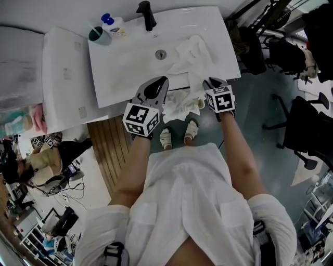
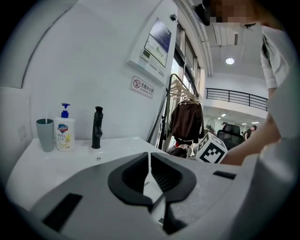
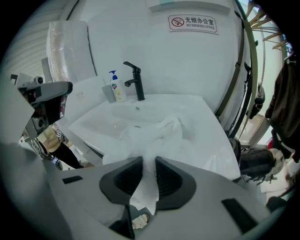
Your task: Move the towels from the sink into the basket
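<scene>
A white towel (image 1: 192, 54) lies bunched at the right side of the white sink (image 1: 119, 67) and spills over its front edge. My right gripper (image 1: 208, 82) sits at that edge, shut on the towel. In the right gripper view the cloth (image 3: 154, 133) runs up from the basin through the jaws (image 3: 149, 164) and hangs down behind them. My left gripper (image 1: 161, 80) hovers at the sink's front edge, left of the hanging cloth. In its own view the left gripper (image 2: 149, 157) shows only a thin slit, with no cloth clearly in it. No basket is in view.
A black faucet (image 1: 147, 14), a soap bottle (image 1: 112, 23) and a teal cup (image 1: 97, 35) stand at the back of the sink. A white cabinet (image 1: 62, 67) adjoins it on the left. Black office chairs (image 1: 307, 119) stand to the right. The person's feet (image 1: 177, 136) are below the sink edge.
</scene>
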